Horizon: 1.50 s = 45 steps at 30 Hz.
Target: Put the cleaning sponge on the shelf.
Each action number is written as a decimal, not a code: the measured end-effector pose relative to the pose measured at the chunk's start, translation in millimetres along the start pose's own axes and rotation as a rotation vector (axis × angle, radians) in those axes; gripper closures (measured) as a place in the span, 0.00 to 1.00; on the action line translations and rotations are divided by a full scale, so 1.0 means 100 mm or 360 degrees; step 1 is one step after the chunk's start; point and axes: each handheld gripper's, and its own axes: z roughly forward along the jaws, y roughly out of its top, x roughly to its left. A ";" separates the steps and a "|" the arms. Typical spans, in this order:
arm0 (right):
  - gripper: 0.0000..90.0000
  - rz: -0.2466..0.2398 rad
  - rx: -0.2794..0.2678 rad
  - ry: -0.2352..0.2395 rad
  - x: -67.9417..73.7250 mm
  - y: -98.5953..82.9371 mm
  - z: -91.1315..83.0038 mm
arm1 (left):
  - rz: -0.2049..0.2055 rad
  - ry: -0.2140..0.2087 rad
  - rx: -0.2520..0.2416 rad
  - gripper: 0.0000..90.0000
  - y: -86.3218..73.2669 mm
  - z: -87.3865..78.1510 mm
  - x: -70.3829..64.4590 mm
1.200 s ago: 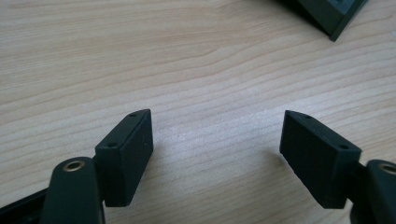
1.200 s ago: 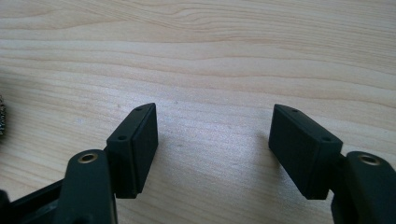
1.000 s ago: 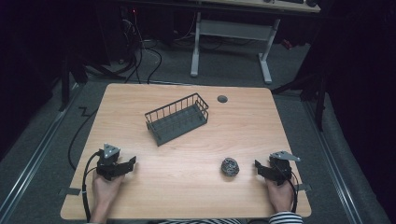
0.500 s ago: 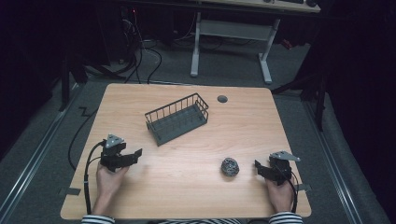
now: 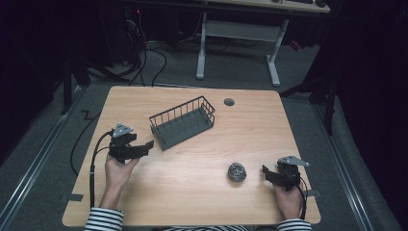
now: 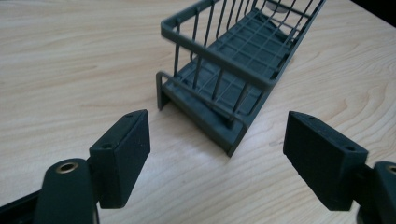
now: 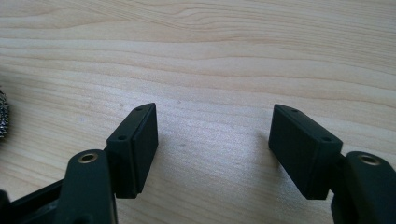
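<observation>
Holding two grippers, jaws wide: left gripper [image 5: 144, 146], right gripper [image 5: 265, 171]. One dark grey wire basket [image 5: 183, 122] sits at twelve o'clock; one steel-wool scouring ball [image 5: 236, 172] at five.

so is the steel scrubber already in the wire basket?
No, the steel scrubber lies on the table beside the right gripper, apart from the wire basket.

The wooden table [image 5: 192, 202] carries a wire basket [image 5: 183, 122] and, apparently, a steel scourer [image 5: 236, 172].
</observation>
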 end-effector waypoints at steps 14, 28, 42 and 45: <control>0.37 0.0002 0.0002 0.0002 0.00 0.00 0.00 | -0.0009 0.0020 0.0056 0.25 0.38 0.26 -0.04; 0.37 -0.0001 0.0001 0.0003 0.00 0.00 0.00 | -0.0037 0.0087 0.0133 0.29 0.44 0.54 0.02; 0.37 -0.0002 0.0001 0.0004 0.00 0.00 0.00 | -0.0029 0.0066 0.0159 0.41 0.41 0.64 -0.01; 0.37 -0.0002 0.0000 0.0004 0.00 0.00 0.00 | -0.0035 0.0060 0.0162 0.42 0.41 0.64 -0.01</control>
